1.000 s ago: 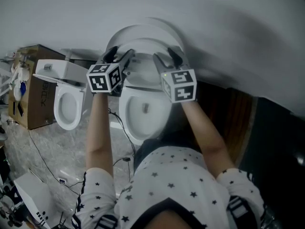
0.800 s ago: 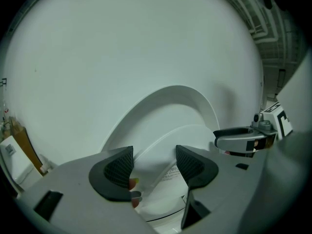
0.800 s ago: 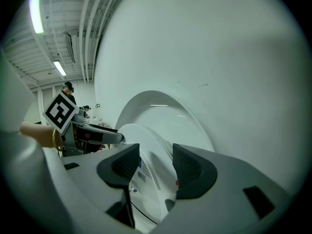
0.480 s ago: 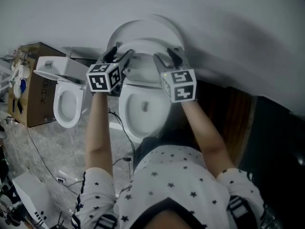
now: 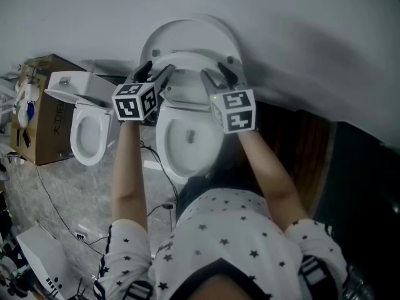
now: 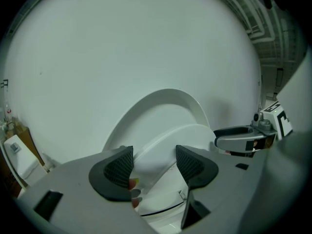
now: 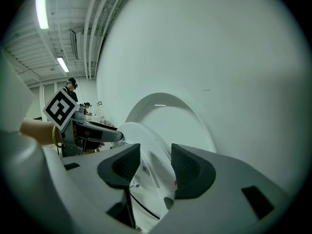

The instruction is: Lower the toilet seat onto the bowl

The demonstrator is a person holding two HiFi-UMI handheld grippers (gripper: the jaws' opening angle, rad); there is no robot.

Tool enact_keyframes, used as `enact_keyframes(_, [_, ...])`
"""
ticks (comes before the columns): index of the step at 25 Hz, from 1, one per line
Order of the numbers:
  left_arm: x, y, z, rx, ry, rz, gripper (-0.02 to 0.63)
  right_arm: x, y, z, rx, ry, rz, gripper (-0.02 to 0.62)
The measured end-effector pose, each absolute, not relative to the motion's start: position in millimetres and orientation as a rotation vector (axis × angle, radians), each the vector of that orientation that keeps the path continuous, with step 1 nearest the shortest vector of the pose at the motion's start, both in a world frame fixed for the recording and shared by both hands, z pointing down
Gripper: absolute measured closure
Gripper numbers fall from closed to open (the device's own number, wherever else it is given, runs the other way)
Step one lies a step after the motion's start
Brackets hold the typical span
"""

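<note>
The toilet seat (image 5: 192, 57) stands tilted above the bowl (image 5: 167, 160), partway between it and the raised lid (image 5: 187, 33), which leans on the wall behind the bowl. The left gripper (image 5: 156, 72) holds the seat's edge on the bowl's left side, its fingers (image 6: 118, 165) closed against the rim. The right gripper (image 5: 219, 74) grips the seat above the bowl's right side, its fingers (image 7: 187, 167) clamped on the rim too. A second toilet (image 5: 87, 133) stands left of the bowl, with a cardboard box (image 5: 39, 114) further left.
</note>
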State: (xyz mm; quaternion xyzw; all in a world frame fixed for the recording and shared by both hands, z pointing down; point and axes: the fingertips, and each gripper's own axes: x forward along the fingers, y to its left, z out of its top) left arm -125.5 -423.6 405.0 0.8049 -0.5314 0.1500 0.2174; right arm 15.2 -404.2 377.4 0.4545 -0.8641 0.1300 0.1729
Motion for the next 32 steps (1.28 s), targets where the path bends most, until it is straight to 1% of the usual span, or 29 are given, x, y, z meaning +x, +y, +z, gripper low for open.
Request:
enact_keyframes(8, [-126,-409,404,2.235,-1.468,0.419,0.336,17,-391,377,1.324,-2.427,0.344,0.413])
enact_keyframes(19, [-129,-386,405,2.245,-1.456,0.429,0.336,20,-372,378,1.382,-2.388,0.322,0.469])
enact_keyframes(32, [-128,-353,404,2.261,-1.451,0.434,0.336,20,-339,378,1.387,-2.371,0.304,0.472])
